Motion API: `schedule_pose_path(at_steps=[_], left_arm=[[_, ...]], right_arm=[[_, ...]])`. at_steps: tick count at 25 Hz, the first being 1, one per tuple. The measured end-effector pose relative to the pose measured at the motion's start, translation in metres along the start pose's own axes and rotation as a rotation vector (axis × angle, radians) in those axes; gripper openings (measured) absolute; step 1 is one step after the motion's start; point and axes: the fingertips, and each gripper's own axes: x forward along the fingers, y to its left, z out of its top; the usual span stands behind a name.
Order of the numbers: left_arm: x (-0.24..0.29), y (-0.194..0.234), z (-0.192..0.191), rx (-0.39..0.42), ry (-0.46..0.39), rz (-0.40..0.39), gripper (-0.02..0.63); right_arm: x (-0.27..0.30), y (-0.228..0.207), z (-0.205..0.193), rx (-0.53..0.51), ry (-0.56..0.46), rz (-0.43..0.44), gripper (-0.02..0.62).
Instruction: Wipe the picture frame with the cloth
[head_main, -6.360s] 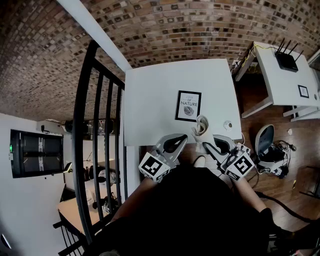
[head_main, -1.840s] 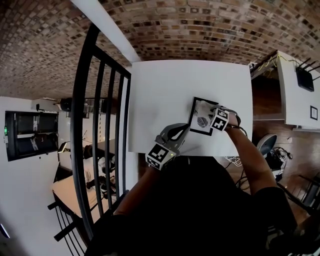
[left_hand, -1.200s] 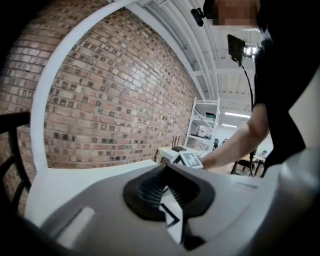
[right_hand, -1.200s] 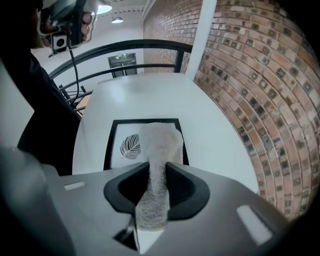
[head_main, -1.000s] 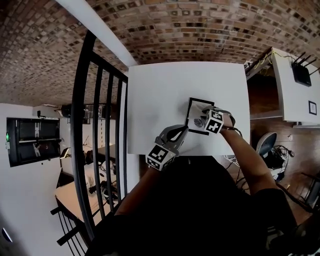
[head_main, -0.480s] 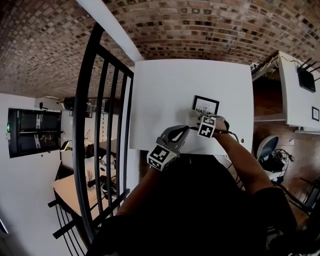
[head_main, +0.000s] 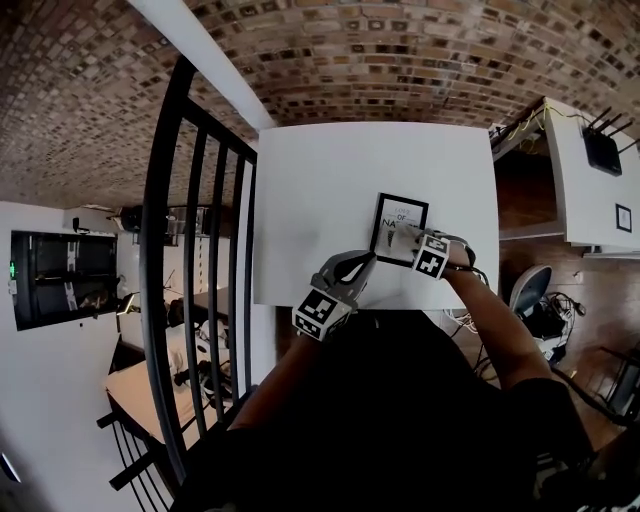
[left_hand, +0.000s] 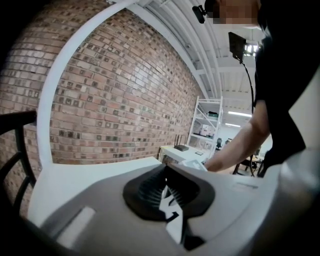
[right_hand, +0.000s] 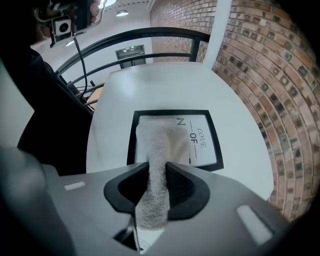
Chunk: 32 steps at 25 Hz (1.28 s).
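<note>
Right claw (right_hand: 158, 169): clenched on the cloth (right_hand: 156, 142). A pale, nubby strip runs up between the jaws, and its free end is spread flat on the picture frame (right_hand: 202, 142).

Left claw (left_hand: 166, 192): jaws drawn together on nothing. In the head view it sits low at centre (head_main: 364, 262), over the near edge of the bench (head_main: 320, 190) and just left of the frame. It does not touch the frame.

Picture frame (head_main: 396, 211): black border, white print with lettering. It lies flat on the white bench, right of centre in the head view and close to the near edge.

Cloth (head_main: 403, 241): covers the lower left part of the glass in the right gripper view. The lettered part at right stays bare.

Surroundings: black railing (head_main: 190, 250) at left, brick wall (head_main: 400, 60) along the top.

Progress, as a judgement: the wipe looks under way, with the cloth gripped and pressed on the glass. The uncovered lettered area and the black border appear left to do. How much of the glass is already clean cannot be told.
</note>
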Motion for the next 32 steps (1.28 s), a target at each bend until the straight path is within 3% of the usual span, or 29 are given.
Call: schedule_pose_path(at_steps=[7, 13, 19, 24, 32], left_arm=[[0.004, -0.005, 0.004, 0.003, 0.003, -0.023, 0.0], [0.0, -0.001, 0.0, 0.008, 0.009, -0.006, 0.0], [-0.012, 0.009, -0.011, 0.01, 0.014, 0.029, 0.0], [-0.017, 0.013, -0.016, 0.001, 0.019, 0.038, 0.0], [-0.007, 0.01, -0.016, 0.003, 0.025, 0.011, 0.0]], right_arm=[[-0.014, -0.003, -0.007, 0.051, -0.015, -0.009, 0.098], [-0.035, 0.007, 0.06, 0.045, -0.166, -0.003, 0.098], [-0.009, 0.037, 0.105, -0.062, -0.161, 0.038, 0.098], [0.014, 0.059, 0.09, -0.093, -0.086, 0.085, 0.098], [0.006, 0.066, 0.038, -0.03, -0.048, 0.089, 0.098]])
